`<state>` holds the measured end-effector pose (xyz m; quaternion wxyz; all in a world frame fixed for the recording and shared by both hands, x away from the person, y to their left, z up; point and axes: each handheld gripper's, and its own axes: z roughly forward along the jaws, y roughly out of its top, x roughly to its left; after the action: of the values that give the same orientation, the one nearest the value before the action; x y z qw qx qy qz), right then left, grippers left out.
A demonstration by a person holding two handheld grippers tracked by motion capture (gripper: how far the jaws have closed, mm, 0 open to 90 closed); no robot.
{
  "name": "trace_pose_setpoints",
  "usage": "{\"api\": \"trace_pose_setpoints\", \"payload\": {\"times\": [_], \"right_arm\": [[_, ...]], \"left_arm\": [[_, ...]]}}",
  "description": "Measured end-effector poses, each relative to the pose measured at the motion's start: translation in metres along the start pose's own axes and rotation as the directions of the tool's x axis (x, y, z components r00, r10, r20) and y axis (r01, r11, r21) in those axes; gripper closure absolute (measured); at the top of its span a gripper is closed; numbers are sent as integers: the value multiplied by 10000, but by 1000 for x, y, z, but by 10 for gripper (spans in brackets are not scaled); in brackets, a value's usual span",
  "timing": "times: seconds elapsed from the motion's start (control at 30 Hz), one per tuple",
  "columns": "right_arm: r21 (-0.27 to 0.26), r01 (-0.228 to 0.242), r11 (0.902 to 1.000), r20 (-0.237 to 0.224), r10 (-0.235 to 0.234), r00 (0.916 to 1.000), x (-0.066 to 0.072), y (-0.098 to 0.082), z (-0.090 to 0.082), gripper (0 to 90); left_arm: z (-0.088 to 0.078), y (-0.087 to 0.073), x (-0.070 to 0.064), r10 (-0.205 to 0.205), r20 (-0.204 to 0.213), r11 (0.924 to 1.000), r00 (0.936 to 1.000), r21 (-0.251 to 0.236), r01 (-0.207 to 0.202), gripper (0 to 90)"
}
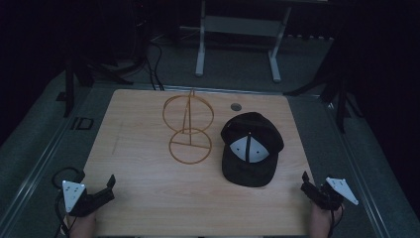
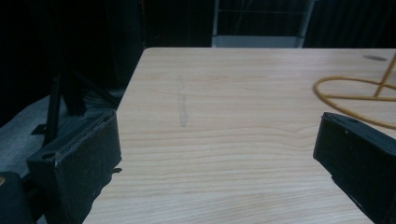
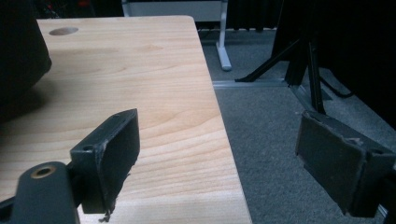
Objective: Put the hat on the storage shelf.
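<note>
A gold wire stand [image 1: 189, 130], two rings joined by a post, rests at the middle of the wooden table [image 1: 148, 198]. Right of it lies a black cap [image 1: 250, 148] with a white panel, top up. My left gripper [image 1: 110, 187] is at the table's front left corner, open, with nothing between its jaws. In the left gripper view the gripper [image 2: 215, 140] is over bare wood, with the stand's ring [image 2: 355, 95] ahead to the right. My right gripper [image 1: 304, 182] is open at the front right edge. In the right gripper view that gripper [image 3: 219, 144] straddles the table edge, the cap [image 3: 18, 60] at far left.
A round cable hole [image 1: 236, 106] sits near the table's back edge. Behind the table stands a white-legged frame [image 1: 237, 44]. Cables [image 1: 153, 64] run over the grey carpet, and black stand legs [image 1: 341, 99] rise at both sides.
</note>
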<state>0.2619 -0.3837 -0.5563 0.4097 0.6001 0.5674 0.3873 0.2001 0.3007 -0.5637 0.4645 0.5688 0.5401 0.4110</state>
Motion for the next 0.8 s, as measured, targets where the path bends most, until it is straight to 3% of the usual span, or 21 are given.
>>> {"api": "trace_pose_setpoints", "payload": {"times": [0.13,0.17,0.33,0.4,0.43,0.63,0.8], "right_arm": [[151,8,9999,-19,-8,10000,0,1,1,136],[190,-2,9998,-54,3,10000,-1,1,1,135],[331,93,9994,-290,-83,9995,0,3,0,133],[385,18,9993,-903,17,9959,5,15,-5,132],[380,14,9993,-987,24,9951,6,18,-6,132],[338,336,9989,-1643,-276,9860,19,42,-10,131],[211,390,9990,-2333,-330,9719,31,64,-9,128]], "left_arm": [[2,0,-3,131,40,9998,9999,136,-131,13],[2,1,-5,317,-118,9993,9994,221,-314,13],[1,2,-7,411,-191,9991,9990,81,-410,13],[0,3,-9,559,-405,9984,9976,118,-555,13],[0,3,-9,585,-400,9982,9975,121,-580,13],[0,4,-8,-39,187,9991,9998,419,31,13],[1,7,-13,-193,920,9966,9956,817,118,14]]}}
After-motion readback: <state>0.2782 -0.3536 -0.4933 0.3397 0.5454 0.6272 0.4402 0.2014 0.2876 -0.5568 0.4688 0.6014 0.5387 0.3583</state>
